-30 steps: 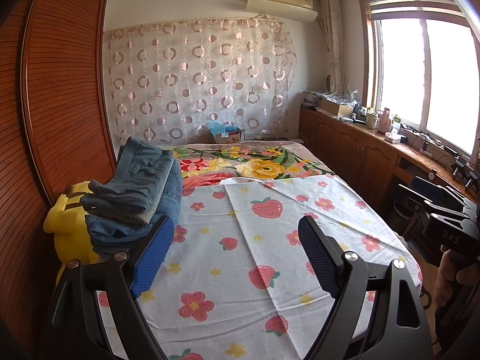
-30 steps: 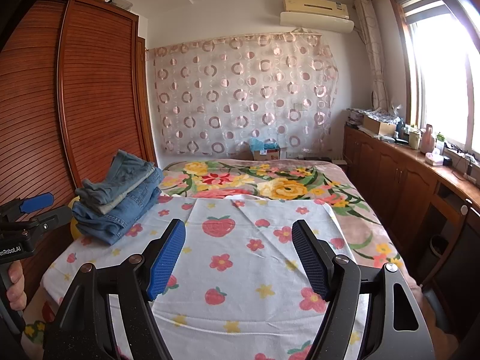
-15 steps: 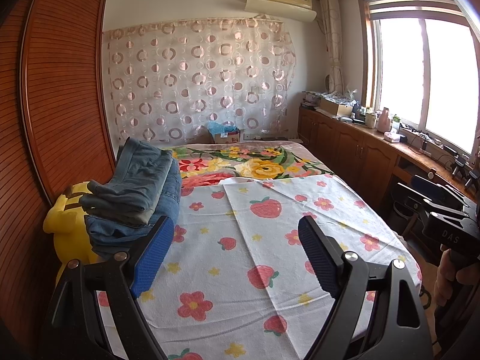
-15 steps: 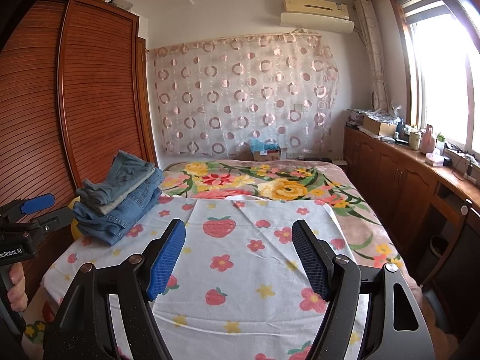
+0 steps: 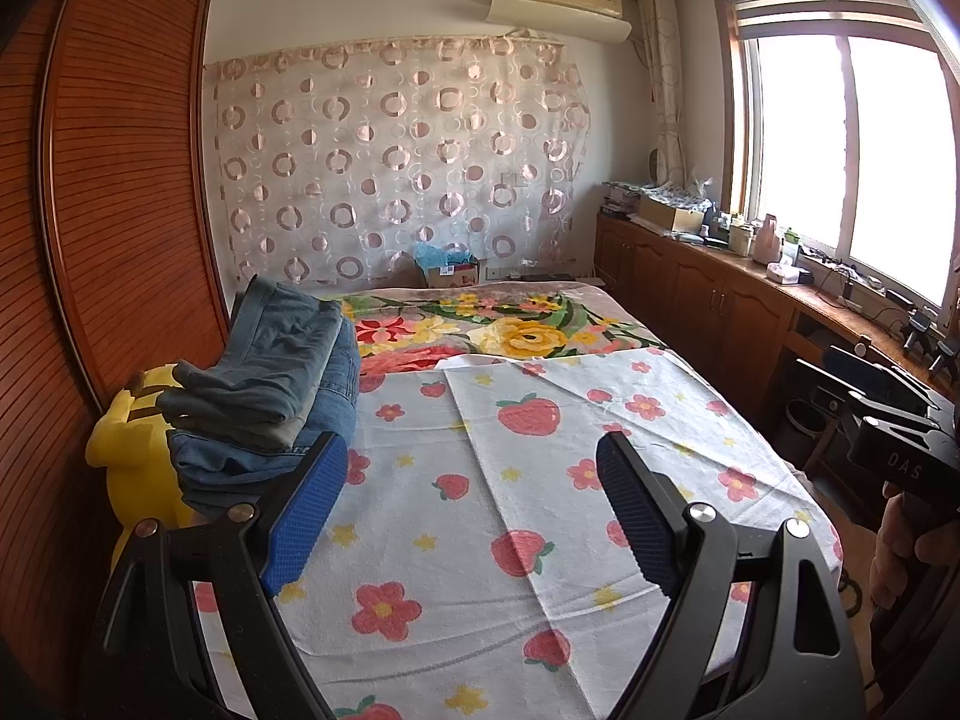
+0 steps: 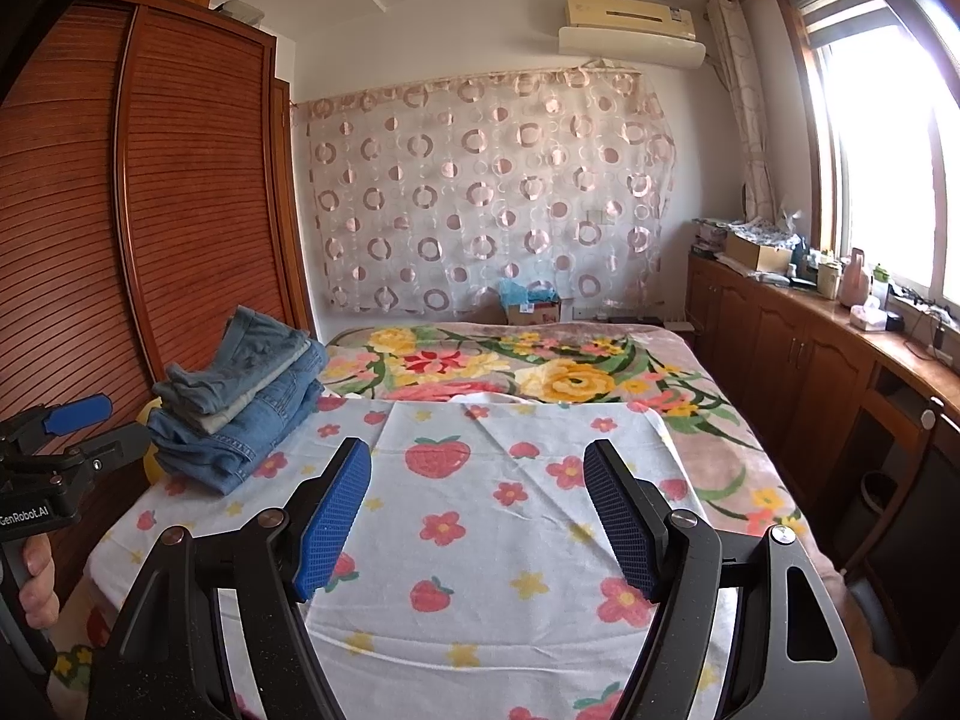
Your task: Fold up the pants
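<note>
Nothing has changed over the last second: both views match the earlier ones, the stack sits in the same place and neither tool has shifted. I read this as a pause, either before I take the next pair or after setting one down.

My left gripper [image 5: 471, 510] hangs over the near part of the bed with its jaws standing wide apart and nothing between the blue pads [image 5: 306, 516]. My right gripper [image 6: 477, 516] is the same: jaws apart, empty, aimed down the middle of the bed. In the right view I can see the left tool off at the left edge with the hand [image 6: 36, 588] wrapped round its handle.

The pants [image 5: 270, 384] are a stack of folded denim on the left side of the bed, close to the wooden wardrobe [image 5: 120, 180], with a lighter grey-blue pair on top of darker blue ones. The stack partly rests against a yellow plush toy [image 5: 114, 438] at the bed's edge. It looks a bit slanted, so I judge it could slide if I nudge it.

The strawberry sheet [image 6: 510, 510] in front of me is bare, with no pair spread out on it. Behind it lies the flowered blanket [image 6: 510, 366]. Since nothing is laid out, I take it that the next step is to bring a pair onto the sheet, or that the folding is already done; I cannot tell which from here
</note>
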`<move>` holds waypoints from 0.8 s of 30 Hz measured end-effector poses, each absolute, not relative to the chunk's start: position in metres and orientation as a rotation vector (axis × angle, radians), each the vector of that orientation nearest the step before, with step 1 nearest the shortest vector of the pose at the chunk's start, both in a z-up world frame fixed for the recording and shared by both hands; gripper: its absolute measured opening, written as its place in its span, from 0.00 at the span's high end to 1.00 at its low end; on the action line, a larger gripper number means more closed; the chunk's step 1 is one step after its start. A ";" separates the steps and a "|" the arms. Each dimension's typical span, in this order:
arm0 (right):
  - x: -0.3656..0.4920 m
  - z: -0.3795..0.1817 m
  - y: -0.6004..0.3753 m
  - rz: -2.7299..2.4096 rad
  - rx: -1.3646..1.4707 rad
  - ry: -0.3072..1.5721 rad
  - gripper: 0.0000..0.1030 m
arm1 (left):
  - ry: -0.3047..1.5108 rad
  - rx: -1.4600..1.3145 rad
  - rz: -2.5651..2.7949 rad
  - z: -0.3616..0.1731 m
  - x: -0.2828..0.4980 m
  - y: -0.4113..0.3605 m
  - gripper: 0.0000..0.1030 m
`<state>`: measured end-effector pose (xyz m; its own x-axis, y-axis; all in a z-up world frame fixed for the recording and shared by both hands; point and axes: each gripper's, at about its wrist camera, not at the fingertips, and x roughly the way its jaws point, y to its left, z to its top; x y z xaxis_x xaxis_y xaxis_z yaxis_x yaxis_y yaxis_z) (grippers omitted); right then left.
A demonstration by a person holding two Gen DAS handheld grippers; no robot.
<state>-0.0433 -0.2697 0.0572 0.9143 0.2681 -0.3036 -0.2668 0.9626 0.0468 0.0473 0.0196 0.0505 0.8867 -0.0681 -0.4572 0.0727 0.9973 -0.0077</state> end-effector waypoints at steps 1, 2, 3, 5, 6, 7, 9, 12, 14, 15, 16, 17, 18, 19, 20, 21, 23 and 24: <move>-0.043 0.057 -0.270 0.275 0.004 0.313 0.27 | 0.474 0.010 -0.073 0.050 0.047 0.020 0.17; -0.043 0.057 -0.270 0.276 0.004 0.313 0.27 | 0.474 0.009 -0.072 0.050 0.047 0.020 0.17; -0.043 0.057 -0.270 0.276 0.005 0.313 0.27 | 0.475 0.010 -0.073 0.050 0.047 0.020 0.17; -0.043 0.056 -0.270 0.276 0.004 0.313 0.27 | 0.475 0.010 -0.074 0.050 0.048 0.020 0.17; -0.043 0.056 -0.270 0.278 0.004 0.313 0.27 | 0.474 0.011 -0.074 0.050 0.047 0.020 0.17; -0.043 0.056 -0.270 0.278 0.004 0.314 0.27 | 0.474 0.011 -0.075 0.050 0.048 0.020 0.17; -0.044 0.055 -0.269 0.278 0.004 0.313 0.27 | 0.474 0.010 -0.075 0.051 0.047 0.020 0.17; -0.044 0.054 -0.269 0.280 0.003 0.313 0.27 | 0.474 0.010 -0.074 0.051 0.048 0.020 0.17; -0.044 0.054 -0.269 0.283 0.004 0.314 0.27 | 0.474 0.009 -0.073 0.051 0.047 0.020 0.17; -0.044 0.054 -0.270 0.282 0.004 0.314 0.27 | 0.475 0.009 -0.073 0.051 0.047 0.019 0.17; -0.044 0.054 -0.270 0.283 0.004 0.314 0.27 | 0.474 0.010 -0.073 0.051 0.047 0.020 0.17; -0.043 0.054 -0.270 0.283 0.005 0.315 0.27 | 0.474 0.011 -0.074 0.051 0.048 0.020 0.17; -0.043 0.053 -0.269 0.284 0.005 0.315 0.27 | 0.474 0.010 -0.073 0.051 0.048 0.020 0.17; -0.043 0.053 -0.269 0.283 0.005 0.314 0.27 | 0.474 0.010 -0.075 0.051 0.047 0.020 0.17; -0.043 0.053 -0.269 0.283 0.005 0.314 0.27 | 0.475 0.010 -0.074 0.051 0.048 0.020 0.17; -0.043 0.053 -0.269 0.285 0.006 0.314 0.27 | 0.475 0.010 -0.073 0.051 0.048 0.020 0.17; -0.043 0.053 -0.270 0.284 0.006 0.315 0.27 | 0.476 0.009 -0.074 0.051 0.047 0.020 0.17; -0.043 0.053 -0.270 0.284 0.006 0.314 0.27 | 0.475 0.009 -0.074 0.051 0.048 0.020 0.17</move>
<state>-0.0426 -0.2697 0.0529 0.9115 0.2765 -0.3044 -0.2748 0.9602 0.0494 0.0476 0.0199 0.0507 0.8865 -0.0691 -0.4575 0.0733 0.9973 -0.0087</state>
